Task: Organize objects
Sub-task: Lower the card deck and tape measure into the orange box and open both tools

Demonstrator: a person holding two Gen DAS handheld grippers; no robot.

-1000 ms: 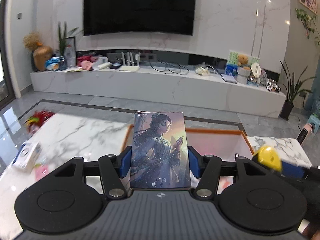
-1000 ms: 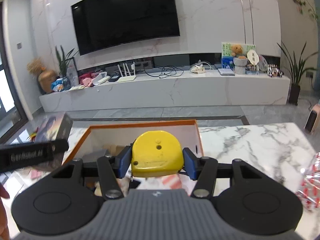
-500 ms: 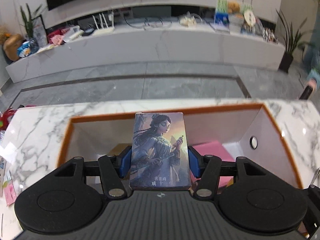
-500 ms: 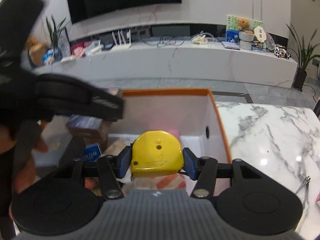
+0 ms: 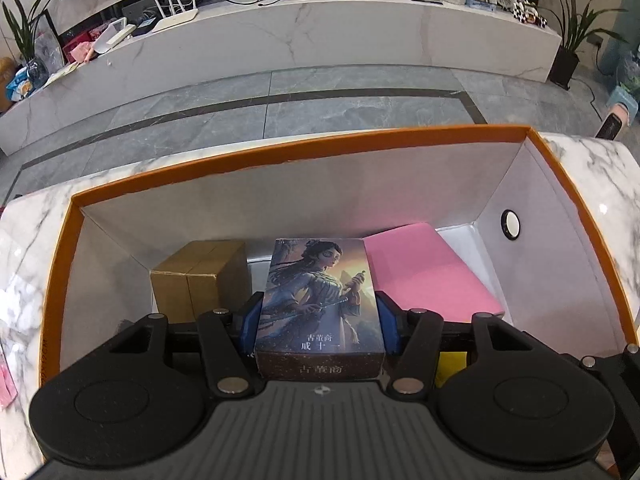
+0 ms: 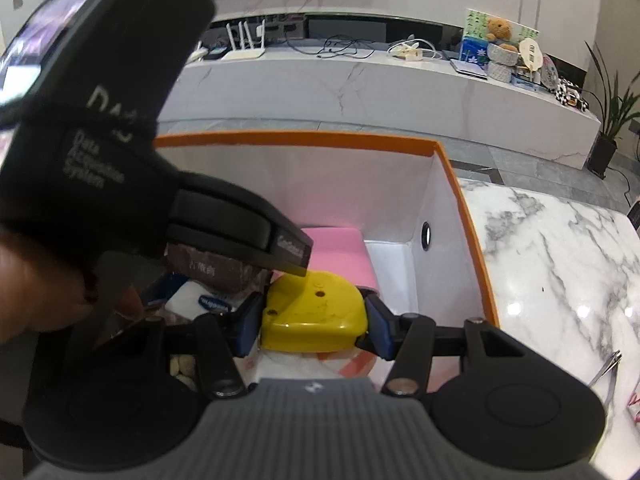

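Left gripper (image 5: 320,322) held an illustrated card box (image 5: 320,304), blue pads pressed to both long sides, tilted down over the inside of the orange-rimmed storage box (image 5: 280,152) on the marble table (image 6: 560,240). Right gripper (image 6: 314,326) clamped a yellow tape measure (image 6: 314,314) between its jaws, also above the box interior, just beside the left gripper's black body. On the box floor lay a brown carton (image 5: 198,276) at left and a pink flat box (image 5: 428,272) at right, the card box between them.
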